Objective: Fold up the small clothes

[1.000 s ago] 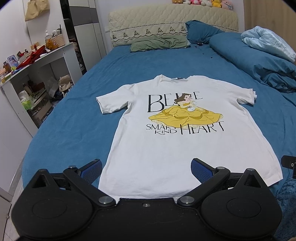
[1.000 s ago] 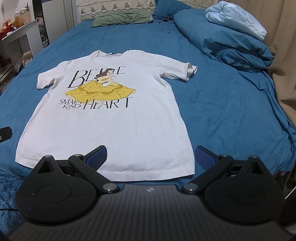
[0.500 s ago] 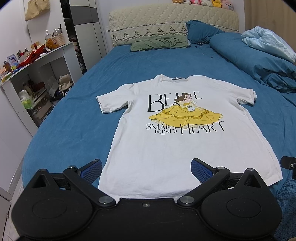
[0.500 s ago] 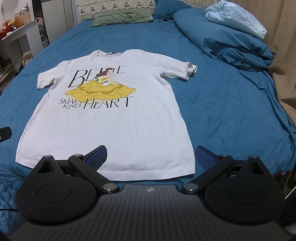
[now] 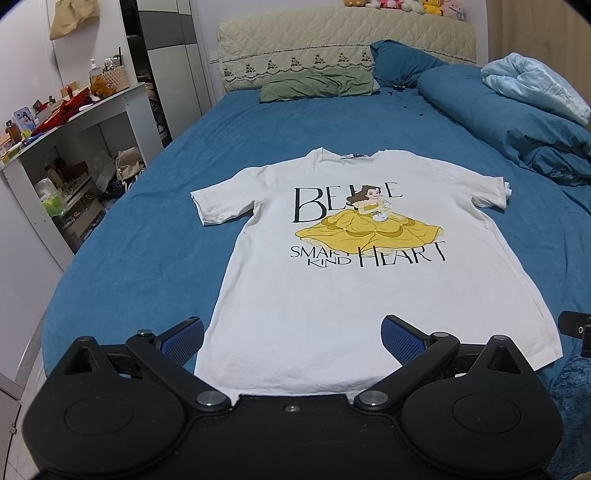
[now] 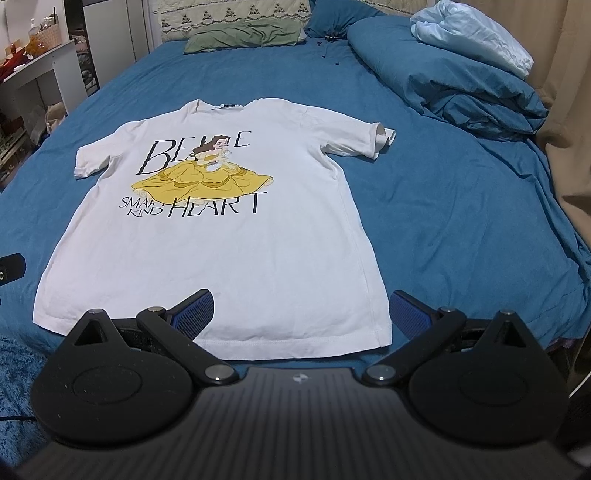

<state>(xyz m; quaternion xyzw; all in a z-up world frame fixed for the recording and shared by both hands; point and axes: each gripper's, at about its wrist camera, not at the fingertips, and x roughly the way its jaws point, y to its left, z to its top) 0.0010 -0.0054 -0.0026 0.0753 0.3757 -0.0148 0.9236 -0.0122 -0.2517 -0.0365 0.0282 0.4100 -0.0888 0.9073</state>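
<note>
Both tools first: our left gripper [image 5: 291, 338] has its jaws spread wide, gripping nothing, poised over the hem end of the garment; our right gripper [image 6: 301, 314] is likewise spread wide and holds nothing, poised over the hem's right corner.

Item 1. White T-shirt [image 5: 369, 288], spread flat and face up on the blue bedsheet [image 5: 147, 251], collar toward the headboard, hem toward us. We read a print of a figure in a yellow gown with the words "BELLE" and "SMART KIND HEART". Both short sleeves lie out to the sides; the right sleeve [image 6: 376, 142] is slightly rumpled at its cuff.

Item 2. Green pillow [image 5: 317, 83], lying at the head of the bed, well apart from the shirt.

Item 3. Dark blue pillow [image 5: 402, 66], propped just beside the green one.

Item 4. Blue duvet [image 6: 443, 85], bunched along the right side of the bed, with a pale blue blanket [image 6: 472, 35] on top of it.

Item 5. Quilted cream headboard [image 5: 343, 40], with soft toys [image 5: 406, 5] lined along its top.

Item 6. White shelf unit [image 5: 70, 155], standing left of the bed, cluttered above and within.
</note>
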